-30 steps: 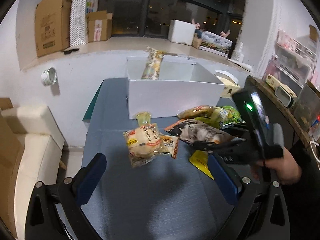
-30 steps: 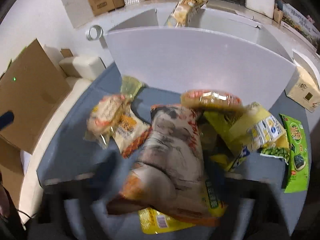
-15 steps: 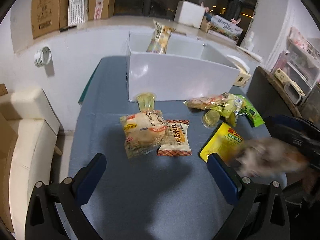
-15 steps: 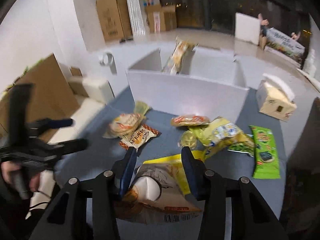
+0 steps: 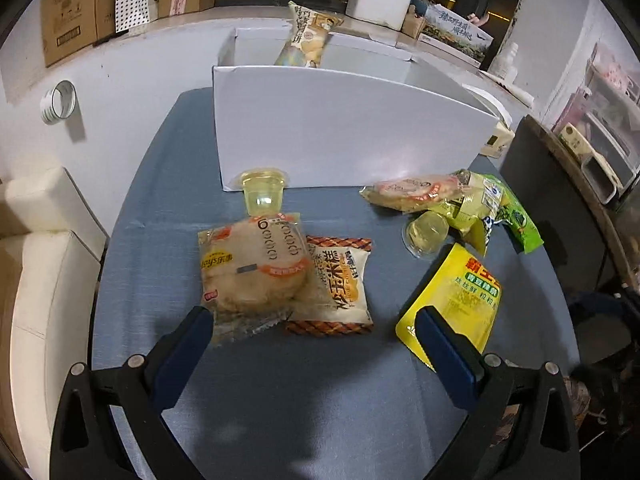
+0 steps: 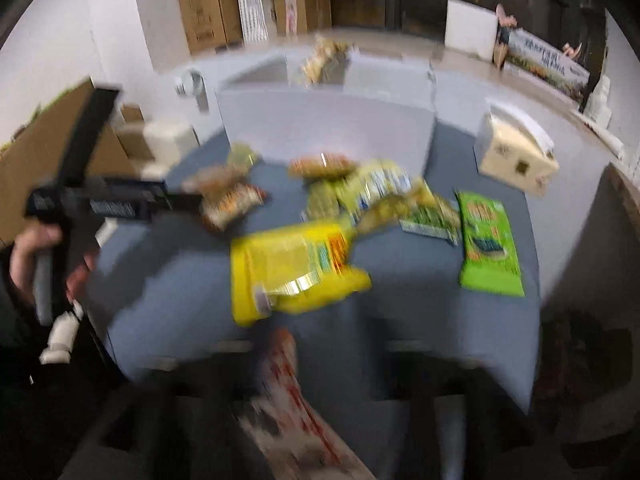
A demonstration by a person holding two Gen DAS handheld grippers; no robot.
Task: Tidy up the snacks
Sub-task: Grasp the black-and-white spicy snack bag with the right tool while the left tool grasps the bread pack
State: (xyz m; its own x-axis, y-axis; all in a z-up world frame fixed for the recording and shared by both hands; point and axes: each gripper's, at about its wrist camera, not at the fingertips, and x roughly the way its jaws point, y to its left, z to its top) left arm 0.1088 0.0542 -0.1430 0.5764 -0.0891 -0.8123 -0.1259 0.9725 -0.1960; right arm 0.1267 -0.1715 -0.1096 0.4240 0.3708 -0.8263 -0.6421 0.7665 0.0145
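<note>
The left tool (image 5: 312, 332) was held wide open and empty, a bun packet (image 5: 252, 272) lying just ahead, nearer its left finger. The right tool's jaws were opening; their contents could not be told.

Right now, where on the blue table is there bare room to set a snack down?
Free: the near strip of the table between the left claw, and the gap between the corn cake packet and yellow pouch. Crowded: the right side before the white box.

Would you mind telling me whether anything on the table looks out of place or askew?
Yes: the jelly cup by the green packets lies tipped on its side, while the other jelly cup stands upright. The bread packet also overlaps the orange-edged packet.
</note>
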